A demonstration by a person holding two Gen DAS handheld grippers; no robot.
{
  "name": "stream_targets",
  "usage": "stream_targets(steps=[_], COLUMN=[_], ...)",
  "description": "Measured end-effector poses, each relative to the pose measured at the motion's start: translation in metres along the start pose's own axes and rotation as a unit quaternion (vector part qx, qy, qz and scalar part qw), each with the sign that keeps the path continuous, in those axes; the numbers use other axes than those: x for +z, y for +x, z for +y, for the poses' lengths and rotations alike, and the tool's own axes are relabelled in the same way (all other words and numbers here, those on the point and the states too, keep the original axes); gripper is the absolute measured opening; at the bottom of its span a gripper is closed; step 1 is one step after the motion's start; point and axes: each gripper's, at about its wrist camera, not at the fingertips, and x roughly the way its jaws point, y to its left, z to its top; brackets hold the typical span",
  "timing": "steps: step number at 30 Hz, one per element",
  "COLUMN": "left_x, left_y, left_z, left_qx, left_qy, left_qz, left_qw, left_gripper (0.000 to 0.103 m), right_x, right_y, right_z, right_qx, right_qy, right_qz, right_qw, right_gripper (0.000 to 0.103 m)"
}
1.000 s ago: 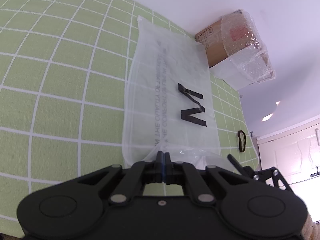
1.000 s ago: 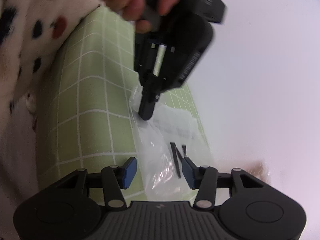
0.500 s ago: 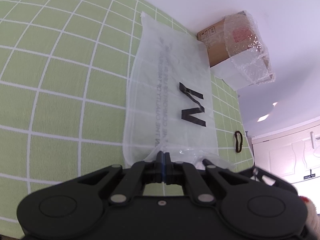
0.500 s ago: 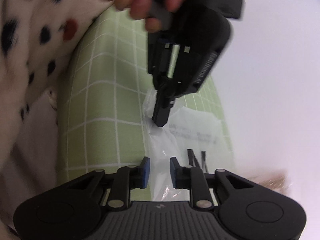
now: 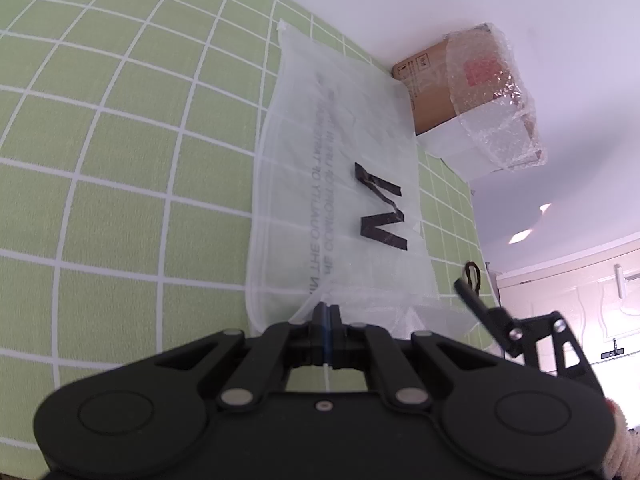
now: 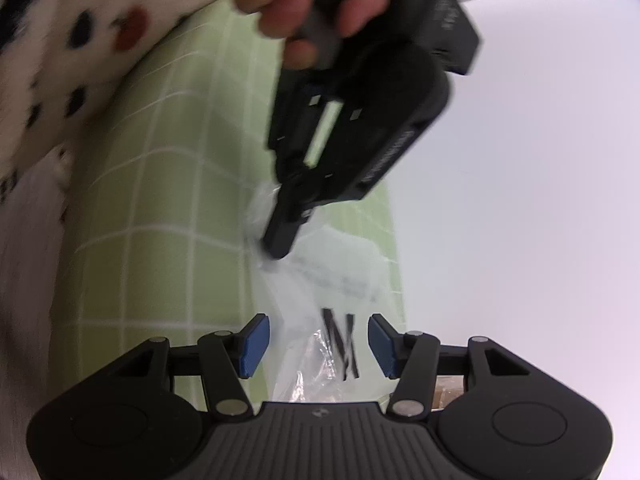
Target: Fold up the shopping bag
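Shopping bag point(image 5: 340, 184): flat on table point(image 5: 120, 160), near edge pinched by left gripper point(image 5: 327, 312). Right gripper point(image 6: 318, 342): jaws opening, film between, ungripped. Risk: slippery film slides, skewing the fold.

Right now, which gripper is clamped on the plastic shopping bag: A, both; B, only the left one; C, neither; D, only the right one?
B: the left gripper is shut on the near edge of the shopping bag, while the right gripper is opening, its blue fingers apart and clear of the plastic.
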Motion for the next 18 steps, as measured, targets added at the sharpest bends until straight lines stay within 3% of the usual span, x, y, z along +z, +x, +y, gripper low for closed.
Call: stream_targets(steps=[4, 9, 13, 18], left_x=[0.003, 0.003, 0.003, 0.003], left_y=[0.001, 0.001, 0.001, 0.000], left_z=[0.001, 0.002, 0.002, 0.002], left_qx=[-0.003, -0.007, -0.005, -0.005], left_qy=[0.001, -0.002, 0.000, -0.001], left_qz=[0.002, 0.002, 0.003, 0.004], left_qw=[1.0000, 1.0000, 1.0000, 1.0000], left_gripper=[0.002, 0.002, 0.002, 0.002], right_x=[-0.010, -0.021, -0.022, -0.026], right_y=[-0.005, -0.005, -0.011, -0.018], right_z=[0.005, 0.016, 0.019, 0.046], right_qx=[0.014, -0.011, -0.035, -0.059], right_qy=[-0.019, -0.036, -0.032, -0.106], right_qz=[0.024, 0.044, 0.036, 0.009], right_qw=[0.999, 0.998, 0.998, 0.993], right_gripper=[0.056, 0.056, 0.056, 0.055])
